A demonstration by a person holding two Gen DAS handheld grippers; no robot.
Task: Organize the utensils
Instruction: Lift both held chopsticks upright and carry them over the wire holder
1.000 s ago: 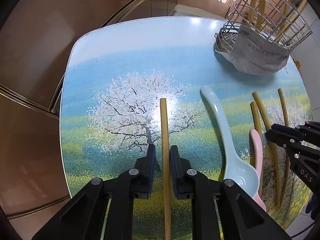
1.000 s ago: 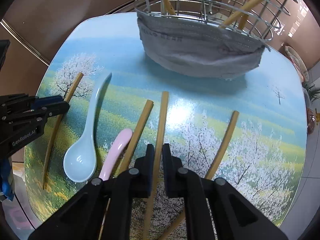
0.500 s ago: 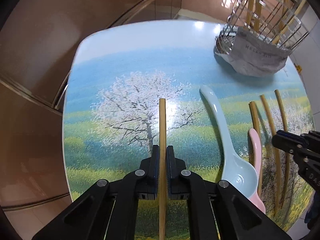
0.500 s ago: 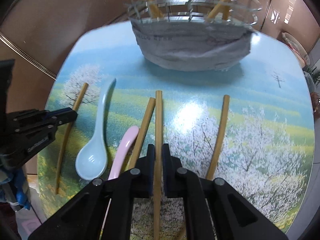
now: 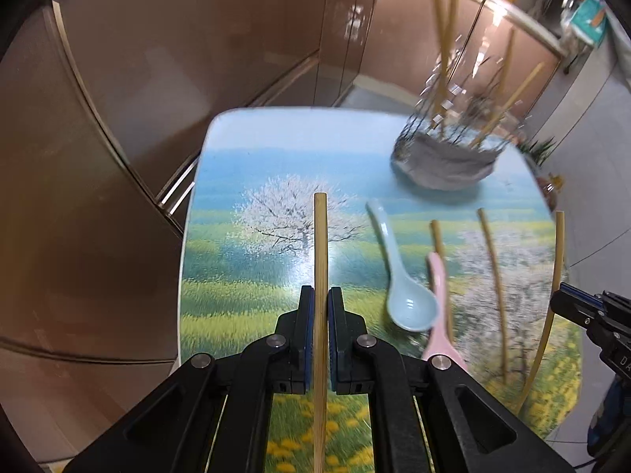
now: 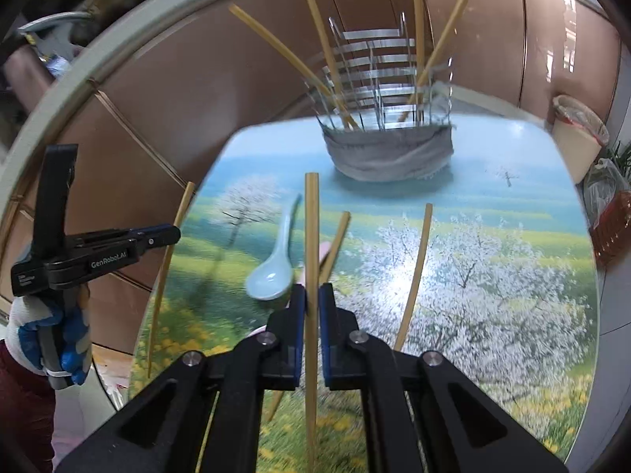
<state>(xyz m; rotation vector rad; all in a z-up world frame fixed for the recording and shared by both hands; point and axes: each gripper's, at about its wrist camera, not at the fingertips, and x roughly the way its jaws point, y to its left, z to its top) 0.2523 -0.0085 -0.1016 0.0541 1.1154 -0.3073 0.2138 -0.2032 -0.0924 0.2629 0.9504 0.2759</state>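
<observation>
Both grippers are pinching a chopstick each. We see the left gripper (image 5: 321, 303) with its blue pads pressed on a bamboo chopstick (image 5: 320, 244), which runs straight forward between them and ends over the painted white tree on the worktop (image 5: 252, 276). In the right wrist view the right gripper (image 6: 311, 299) is closed in the same way on a second chopstick (image 6: 311, 228), whose tip points toward the wire basket (image 6: 378, 79).

This basket stands at the far side of the worktop, with a grey cloth (image 6: 388, 153) wrapped around its lower part. Several chopsticks already stand tilted inside it; the picture is blurred there, so we cannot count them exactly.

On the worktop lie a light blue spoon (image 5: 402, 291) and, just beside its bowl, a pink spoon (image 5: 439, 295) — whether the two touch we cannot tell. Two more chopsticks remain flat to the right of the spoons: one (image 5: 437, 244) close to the pink spoon's handle, another (image 5: 493, 276) a little further right.

From the right wrist camera we also see the left gripper from the side, held by a hand in a white and blue glove (image 6: 51, 331), with its chopstick hanging across the left edge of the worktop. A pale bin (image 6: 579, 134) with a plastic bag stands on the floor beyond the worktop — well apart from the utensils.
</observation>
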